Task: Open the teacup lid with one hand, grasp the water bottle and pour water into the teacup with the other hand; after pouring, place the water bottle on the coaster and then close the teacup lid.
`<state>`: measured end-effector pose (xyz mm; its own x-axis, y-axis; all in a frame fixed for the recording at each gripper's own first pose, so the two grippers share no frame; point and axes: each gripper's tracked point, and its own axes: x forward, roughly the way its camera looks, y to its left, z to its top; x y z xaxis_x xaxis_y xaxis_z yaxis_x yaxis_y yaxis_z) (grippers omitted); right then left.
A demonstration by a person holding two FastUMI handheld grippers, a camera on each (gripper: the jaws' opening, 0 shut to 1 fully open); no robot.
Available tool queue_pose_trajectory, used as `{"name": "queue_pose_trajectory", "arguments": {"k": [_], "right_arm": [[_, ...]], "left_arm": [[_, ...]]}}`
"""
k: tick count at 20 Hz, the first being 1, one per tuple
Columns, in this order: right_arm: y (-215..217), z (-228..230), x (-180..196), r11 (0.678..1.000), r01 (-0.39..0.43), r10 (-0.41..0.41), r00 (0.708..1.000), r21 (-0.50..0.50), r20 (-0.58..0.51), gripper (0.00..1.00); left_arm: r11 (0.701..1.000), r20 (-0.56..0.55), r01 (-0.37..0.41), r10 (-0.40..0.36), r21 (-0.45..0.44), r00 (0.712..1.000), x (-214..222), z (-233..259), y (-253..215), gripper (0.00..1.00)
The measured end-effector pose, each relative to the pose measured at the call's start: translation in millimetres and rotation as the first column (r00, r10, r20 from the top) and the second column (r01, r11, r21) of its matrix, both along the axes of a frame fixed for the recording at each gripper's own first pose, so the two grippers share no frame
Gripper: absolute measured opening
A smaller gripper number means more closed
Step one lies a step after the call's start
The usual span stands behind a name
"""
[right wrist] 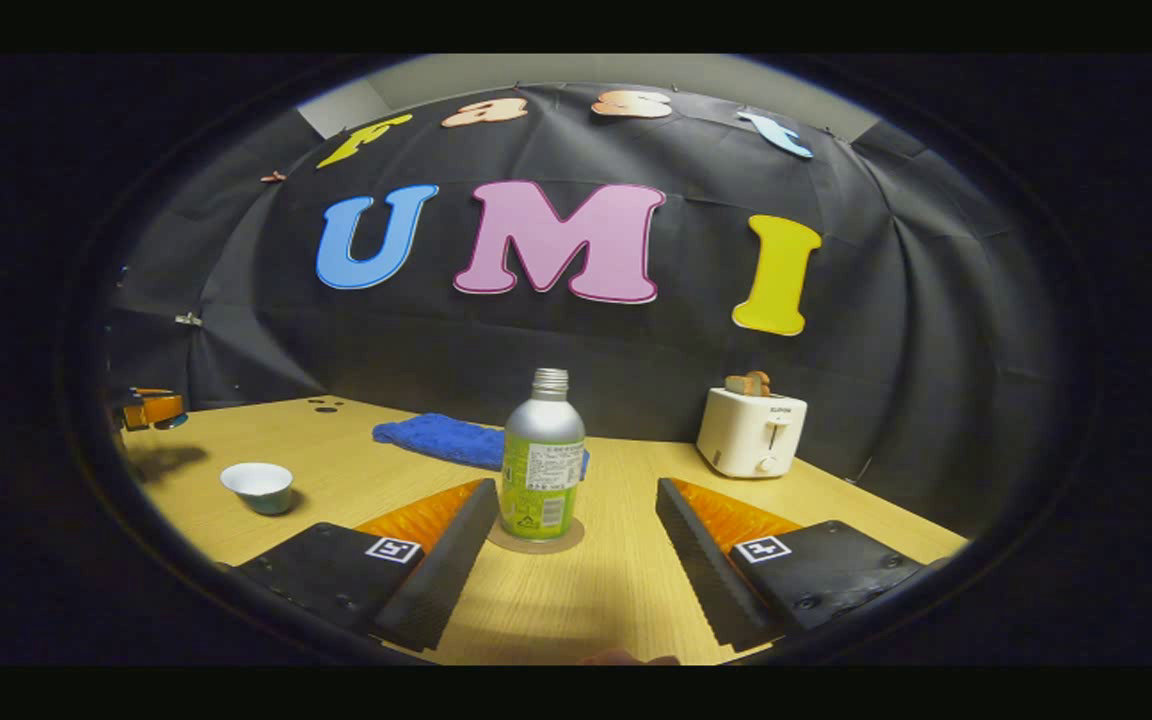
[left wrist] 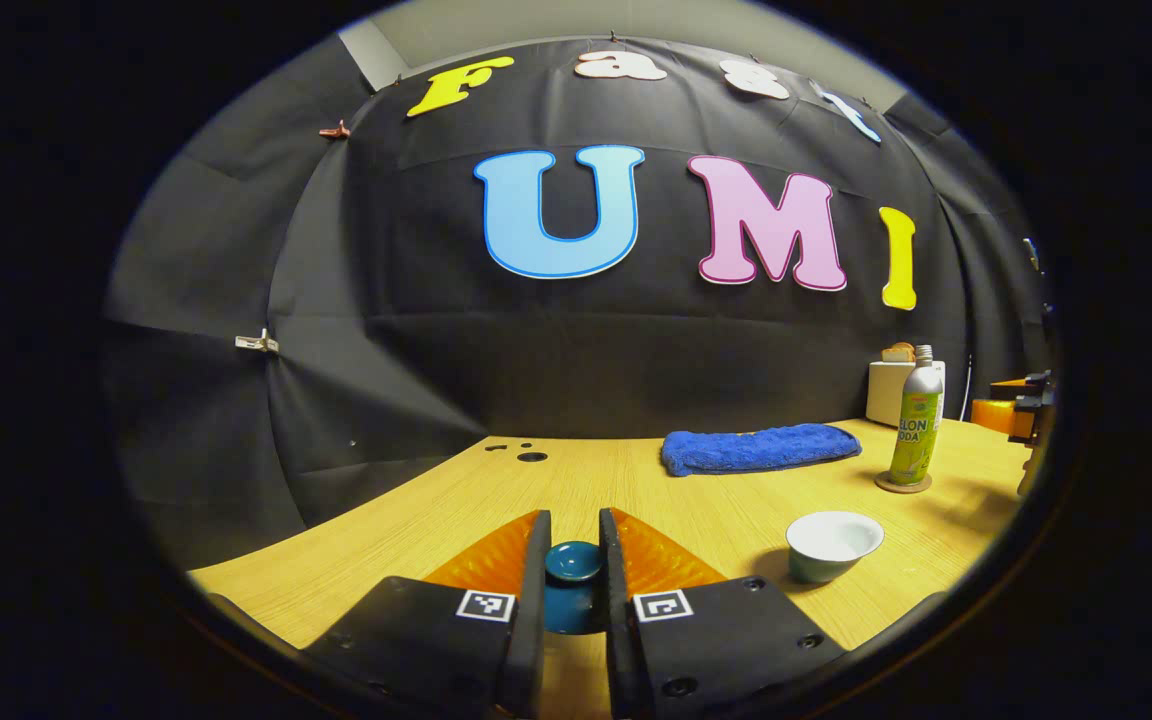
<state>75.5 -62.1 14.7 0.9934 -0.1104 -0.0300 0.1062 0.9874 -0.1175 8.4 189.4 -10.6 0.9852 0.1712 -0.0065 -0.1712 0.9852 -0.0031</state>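
Note:
In the left gripper view, my left gripper [left wrist: 574,522] is shut on the teal teacup lid [left wrist: 574,562] and holds it above the wooden table [left wrist: 696,500]. To its right the white teacup [left wrist: 833,545] stands uncovered. The green and silver water bottle [left wrist: 916,420] stands upright on a round coaster [left wrist: 903,487] farther right. In the right gripper view, my right gripper [right wrist: 576,488] is open, its fingers on either side of the water bottle [right wrist: 543,460] but short of it, not touching. The coaster [right wrist: 568,538] lies under the bottle. The teacup [right wrist: 258,487] sits at the left, with the left gripper [right wrist: 151,408] beyond it.
A blue towel [left wrist: 756,447] lies at the back of the table, behind the water bottle [right wrist: 436,438]. A white toaster [right wrist: 751,432] with toast in it stands at the back right. Small holes [left wrist: 532,456] mark the table's far left corner.

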Motion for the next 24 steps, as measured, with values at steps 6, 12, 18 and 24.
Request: {"name": "queue_pose_trajectory", "arguments": {"k": [6,12,18,24], "right_arm": [[-14,-21,-25,0.995,0.046,-0.043,0.998,0.084,-0.040,0.98],[-4,-31,-22,0.996,0.005,-0.001,0.999,0.094,-0.041,0.98],[-8,-18,-19,0.993,0.040,-0.044,0.998,0.109,0.041,0.98],[2,-21,-8,0.993,0.055,-0.060,0.997,0.105,0.042,0.99]], "left_arm": [[0.996,-0.016,0.083,-0.082,0.028,0.996,8,-1,-47,0.29],[0.973,-0.017,0.229,-0.229,0.007,0.973,30,4,-116,0.29],[0.960,-0.050,0.282,-0.281,-0.003,0.958,45,-2,-148,0.29],[0.948,-0.117,0.316,-0.310,0.041,0.944,58,-10,-171,0.30]]}}
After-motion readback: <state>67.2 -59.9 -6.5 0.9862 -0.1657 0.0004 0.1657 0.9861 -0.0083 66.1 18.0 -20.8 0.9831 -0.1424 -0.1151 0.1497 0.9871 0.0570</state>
